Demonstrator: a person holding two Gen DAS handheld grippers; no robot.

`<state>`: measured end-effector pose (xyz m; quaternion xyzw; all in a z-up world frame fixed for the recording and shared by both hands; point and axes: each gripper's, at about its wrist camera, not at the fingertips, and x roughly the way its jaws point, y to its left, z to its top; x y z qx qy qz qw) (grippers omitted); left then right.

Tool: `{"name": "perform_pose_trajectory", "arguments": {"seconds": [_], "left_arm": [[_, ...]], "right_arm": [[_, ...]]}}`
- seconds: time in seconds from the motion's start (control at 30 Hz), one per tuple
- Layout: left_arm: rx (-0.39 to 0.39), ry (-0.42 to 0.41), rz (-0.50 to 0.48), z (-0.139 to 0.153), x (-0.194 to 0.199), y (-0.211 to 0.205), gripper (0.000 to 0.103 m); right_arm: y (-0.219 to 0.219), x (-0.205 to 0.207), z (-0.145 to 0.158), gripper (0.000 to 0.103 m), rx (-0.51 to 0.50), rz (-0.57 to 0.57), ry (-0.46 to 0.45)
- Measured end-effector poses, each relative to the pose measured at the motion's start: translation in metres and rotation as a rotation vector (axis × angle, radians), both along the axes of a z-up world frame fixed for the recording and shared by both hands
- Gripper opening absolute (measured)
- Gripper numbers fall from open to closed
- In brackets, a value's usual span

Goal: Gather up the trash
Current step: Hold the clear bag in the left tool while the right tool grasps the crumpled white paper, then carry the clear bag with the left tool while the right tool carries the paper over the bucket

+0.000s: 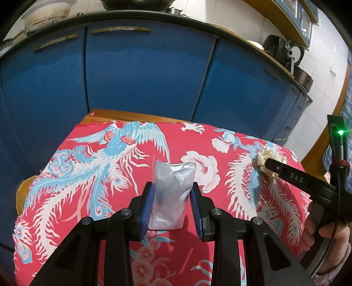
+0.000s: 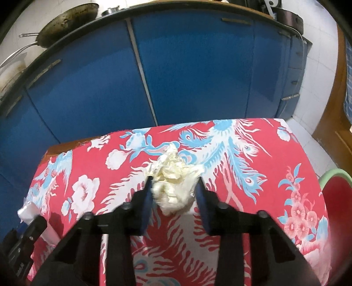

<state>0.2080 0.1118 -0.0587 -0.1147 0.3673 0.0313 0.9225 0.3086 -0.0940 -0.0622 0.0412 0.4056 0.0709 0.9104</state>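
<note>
A clear plastic bag (image 1: 171, 189) lies on the red patterned tablecloth (image 1: 110, 176). My left gripper (image 1: 172, 187) is open with its blue pads on either side of the bag. A crumpled cream paper wad (image 2: 171, 182) lies on the cloth (image 2: 264, 176). My right gripper (image 2: 175, 183) is open and straddles the wad. The wad (image 1: 267, 159) and the right gripper also show at the right of the left wrist view. The bag (image 2: 28, 211) shows at the left edge of the right wrist view, beside the left gripper's black finger.
Blue cabinet doors (image 1: 143, 72) stand just behind the table. Pans (image 2: 66, 19) and pots sit on the counter above. A red container with a green rim (image 2: 336, 193) stands right of the table. Bare wooden table edge (image 1: 123, 114) shows at the back.
</note>
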Motion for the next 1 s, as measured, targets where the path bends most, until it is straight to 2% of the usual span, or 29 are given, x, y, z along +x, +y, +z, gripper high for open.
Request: {"name": "perform_pose_trajectory", "arguments": {"seconds": [0.13,0.57,1.0], "left_arm": [[-0.004,-0.001,-0.003,0.000,0.001,0.001,0.034],[-0.008,-0.039,-0.048,0.014,-0.008,-0.011,0.034],[-0.002,-0.076,-0.162,0.049,-0.033,-0.052,0.034]], "right_arm": [[-0.001,-0.010,0.007,0.029,0.011,0.018,-0.011],[-0.028,-0.075,0.042,0.029,0.085,0.028,-0.048],[-0.078,-0.148,0.069,0.029,0.144,-0.004,-0.075]]}}
